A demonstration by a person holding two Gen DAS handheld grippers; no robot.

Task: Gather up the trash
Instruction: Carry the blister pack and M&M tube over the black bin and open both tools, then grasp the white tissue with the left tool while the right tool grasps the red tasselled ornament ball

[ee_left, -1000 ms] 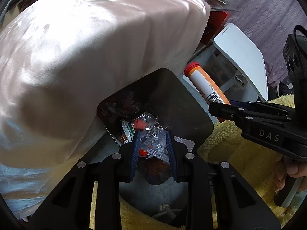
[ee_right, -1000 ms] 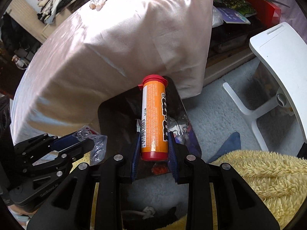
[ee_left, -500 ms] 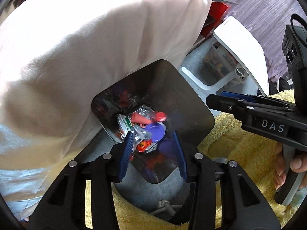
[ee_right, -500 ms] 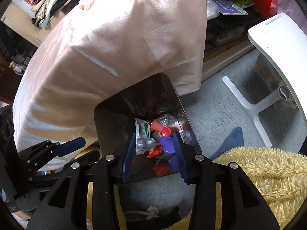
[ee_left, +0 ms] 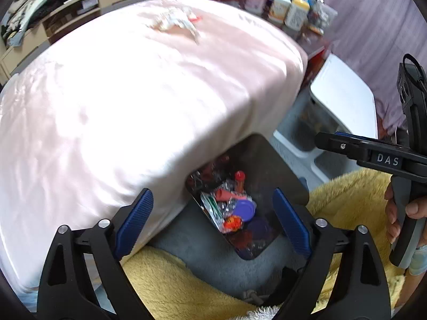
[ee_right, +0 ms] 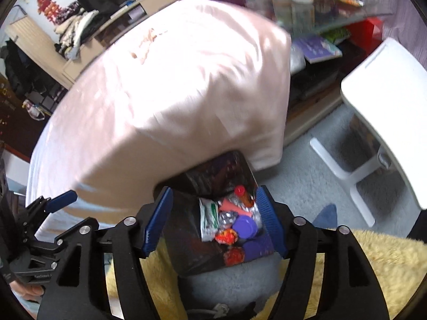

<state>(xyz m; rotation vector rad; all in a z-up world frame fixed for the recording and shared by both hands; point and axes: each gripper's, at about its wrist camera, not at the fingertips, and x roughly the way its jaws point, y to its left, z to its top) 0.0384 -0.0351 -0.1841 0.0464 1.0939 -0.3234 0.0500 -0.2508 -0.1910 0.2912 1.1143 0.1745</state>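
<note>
Left wrist view: left tool (ee_left: pixel 213 224) and right tool (ee_right: pixel 214 220), jaws just spread and empty, hang over the bin (ee_left: pixel 277 170) at the bed's (ee_left: pixel 133 101) corner; orange tube (ee_right: pixel 244 196) lies inside. Drop finished; next, fetch the crumpled tissue (ee_left: pixel 176 22) near the bed's far edge.

Bright daylight blows out the glossy pale pink bedspread (ee_left: pixel 128 112) to white glare. Far clutter is motion-smeared; fisheye bending and dark vignette crowd every edge in both views.
</note>
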